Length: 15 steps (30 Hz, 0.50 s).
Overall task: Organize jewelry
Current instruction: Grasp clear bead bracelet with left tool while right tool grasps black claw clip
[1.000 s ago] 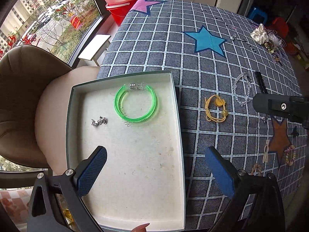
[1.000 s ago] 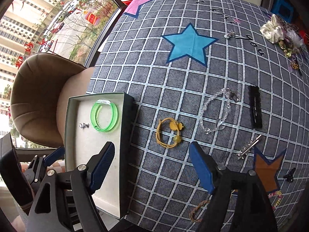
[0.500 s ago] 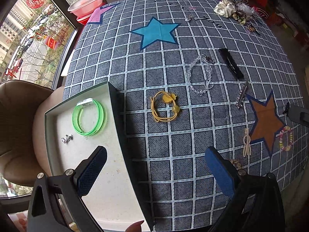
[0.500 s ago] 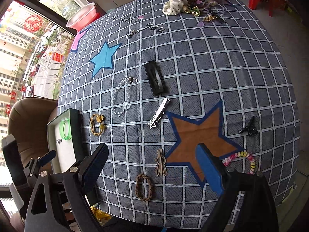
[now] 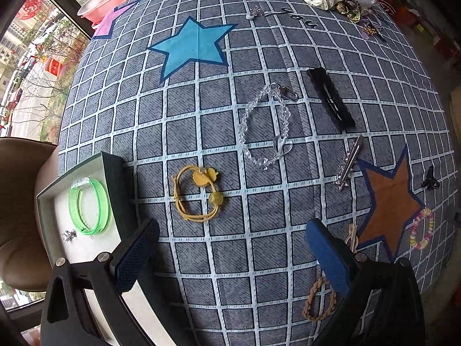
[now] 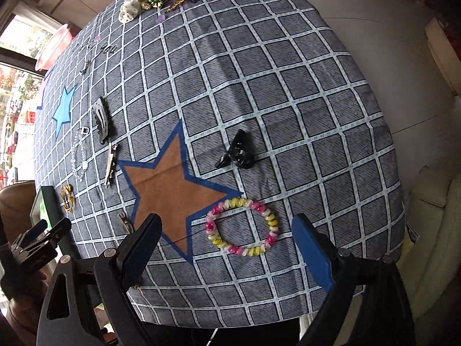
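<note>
Right claw [image 6: 224,250] is hanging wide open with nothing in it, right over the pink-and-yellow coil bracelet [image 6: 242,226] lying on the tabletop [image 6: 288,86] by the orange star [image 6: 170,184]. Left claw [image 5: 230,248] is also gaping wide, empty, hovering just short of the yellow cord bracelet [image 5: 197,193]. The green bangle [image 5: 89,206] is sitting in the box [image 5: 115,178] with a small silver charm [image 5: 69,235].

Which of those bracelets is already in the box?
Only the green bangle; it lies inside the box. The yellow, clear and pink-yellow ones lie on the cloth.
</note>
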Each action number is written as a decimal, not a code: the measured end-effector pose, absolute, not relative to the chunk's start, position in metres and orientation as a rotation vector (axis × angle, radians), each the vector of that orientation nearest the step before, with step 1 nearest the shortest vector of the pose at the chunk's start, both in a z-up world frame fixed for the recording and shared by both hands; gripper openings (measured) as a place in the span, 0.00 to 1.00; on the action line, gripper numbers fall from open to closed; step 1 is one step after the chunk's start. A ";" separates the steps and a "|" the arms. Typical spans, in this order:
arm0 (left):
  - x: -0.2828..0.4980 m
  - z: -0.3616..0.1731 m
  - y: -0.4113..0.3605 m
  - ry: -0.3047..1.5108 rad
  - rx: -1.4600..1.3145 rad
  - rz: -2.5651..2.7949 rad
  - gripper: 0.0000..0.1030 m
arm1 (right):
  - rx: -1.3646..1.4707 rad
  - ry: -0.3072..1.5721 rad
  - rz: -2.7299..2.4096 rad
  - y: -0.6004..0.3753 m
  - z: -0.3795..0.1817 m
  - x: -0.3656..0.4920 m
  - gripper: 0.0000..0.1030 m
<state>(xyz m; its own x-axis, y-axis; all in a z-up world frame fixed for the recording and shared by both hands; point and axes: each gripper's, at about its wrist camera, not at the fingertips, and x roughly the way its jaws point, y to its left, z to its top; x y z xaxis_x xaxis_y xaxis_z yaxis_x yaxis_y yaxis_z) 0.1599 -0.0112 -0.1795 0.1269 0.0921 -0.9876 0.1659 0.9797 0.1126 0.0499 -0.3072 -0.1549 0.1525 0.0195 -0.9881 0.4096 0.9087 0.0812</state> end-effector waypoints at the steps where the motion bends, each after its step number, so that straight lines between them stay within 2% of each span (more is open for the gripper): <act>1: 0.166 -0.181 -0.014 1.437 0.224 -0.050 1.00 | 0.369 1.402 -0.296 -0.311 -0.157 0.052 0.90; 15: 0.228 -0.217 -0.034 1.421 0.209 -0.063 1.00 | 0.336 1.432 -0.306 -0.324 -0.196 0.101 0.90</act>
